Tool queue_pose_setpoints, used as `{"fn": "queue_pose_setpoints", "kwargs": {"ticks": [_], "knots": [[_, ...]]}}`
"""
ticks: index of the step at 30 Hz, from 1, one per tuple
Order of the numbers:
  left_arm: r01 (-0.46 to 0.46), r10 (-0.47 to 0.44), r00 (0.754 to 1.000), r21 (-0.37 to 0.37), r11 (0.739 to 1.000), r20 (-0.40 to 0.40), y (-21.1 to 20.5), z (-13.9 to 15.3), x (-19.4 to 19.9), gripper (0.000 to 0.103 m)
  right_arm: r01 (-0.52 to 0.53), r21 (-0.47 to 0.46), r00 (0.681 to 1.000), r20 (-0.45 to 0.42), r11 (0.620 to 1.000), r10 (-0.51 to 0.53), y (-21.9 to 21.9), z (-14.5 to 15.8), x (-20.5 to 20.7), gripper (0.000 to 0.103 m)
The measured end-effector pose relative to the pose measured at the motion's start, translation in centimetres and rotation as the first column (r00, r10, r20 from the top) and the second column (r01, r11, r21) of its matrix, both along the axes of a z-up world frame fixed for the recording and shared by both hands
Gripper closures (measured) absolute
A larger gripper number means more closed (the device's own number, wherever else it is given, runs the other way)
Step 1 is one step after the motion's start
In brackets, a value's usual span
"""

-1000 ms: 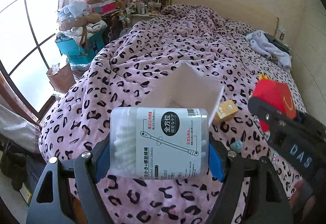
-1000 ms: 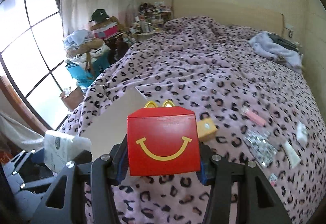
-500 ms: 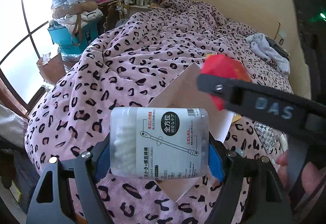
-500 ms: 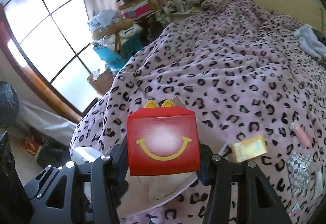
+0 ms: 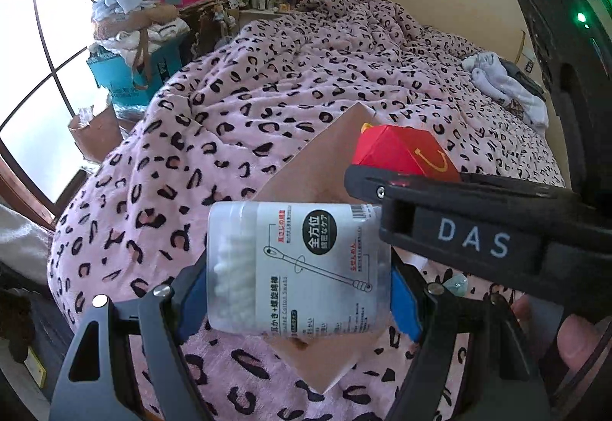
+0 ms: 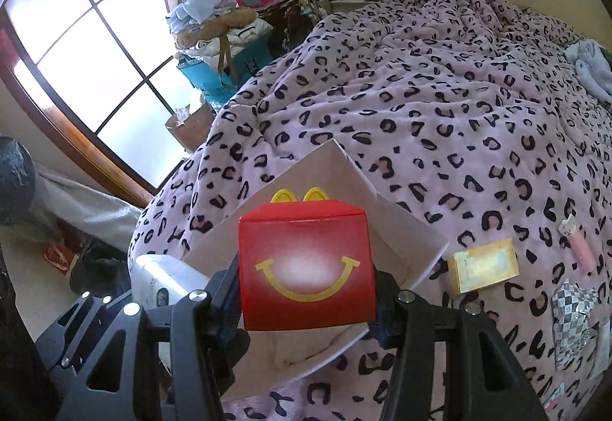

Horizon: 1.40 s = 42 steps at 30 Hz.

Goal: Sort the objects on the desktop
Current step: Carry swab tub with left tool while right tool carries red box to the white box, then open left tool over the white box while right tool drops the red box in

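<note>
My left gripper (image 5: 298, 287) is shut on a clear tub of cotton swabs (image 5: 298, 268) with a white label, held over an open cardboard box (image 5: 329, 160) on the bed. My right gripper (image 6: 306, 287) is shut on a red carton with a yellow smile (image 6: 306, 268), also above that open cardboard box (image 6: 344, 172). In the left wrist view the right gripper's black finger (image 5: 459, 226) crosses from the right with the red carton (image 5: 401, 153) at its tip. The swab tub (image 6: 160, 279) shows at lower left in the right wrist view.
A pink leopard-print blanket (image 6: 440, 95) covers the bed. On it to the right lie a small yellow box (image 6: 484, 266), a pink tube (image 6: 581, 248) and a silver chequered packet (image 6: 573, 306). Piled clothes and a blue bag (image 5: 130, 72) stand by the window.
Both grippers came down and closer to the cardboard box with their loads. The right gripper swung left, so its finger and red carton now cross the left wrist view.
</note>
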<state>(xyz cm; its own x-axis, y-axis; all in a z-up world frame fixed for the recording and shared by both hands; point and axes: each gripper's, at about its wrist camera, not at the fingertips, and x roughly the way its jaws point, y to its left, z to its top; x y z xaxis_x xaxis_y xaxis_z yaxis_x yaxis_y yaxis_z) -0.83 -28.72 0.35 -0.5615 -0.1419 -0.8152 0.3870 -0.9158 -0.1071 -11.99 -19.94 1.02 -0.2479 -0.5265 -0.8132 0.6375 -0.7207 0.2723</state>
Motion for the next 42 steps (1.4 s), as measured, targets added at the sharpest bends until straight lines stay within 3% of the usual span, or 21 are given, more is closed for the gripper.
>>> {"fn": "queue_pose_setpoints", "kwargs": {"ticks": [19,25,42], "knots": [[0.034,-0.035,0.999,0.036,0.999,0.023,-0.4,-2.1,-1.0,0.024,-0.035,0.072,0.999,-0.009,0.997,0.035,-1.3,-1.2,-0.5,0.049],[0.033,-0.033,0.999,0.045,0.998,-0.010,-0.8,-1.4,-0.7,0.015,-0.039,0.091,0.999,-0.003,0.995,0.040,-1.5,-1.3,-0.6,0.049],[0.016,-0.015,0.999,0.015,1.000,-0.036,-0.9,0.7,0.7,0.014,-0.020,0.070,1.000,0.018,0.997,0.019,-0.6,0.4,-0.3,0.049]]}}
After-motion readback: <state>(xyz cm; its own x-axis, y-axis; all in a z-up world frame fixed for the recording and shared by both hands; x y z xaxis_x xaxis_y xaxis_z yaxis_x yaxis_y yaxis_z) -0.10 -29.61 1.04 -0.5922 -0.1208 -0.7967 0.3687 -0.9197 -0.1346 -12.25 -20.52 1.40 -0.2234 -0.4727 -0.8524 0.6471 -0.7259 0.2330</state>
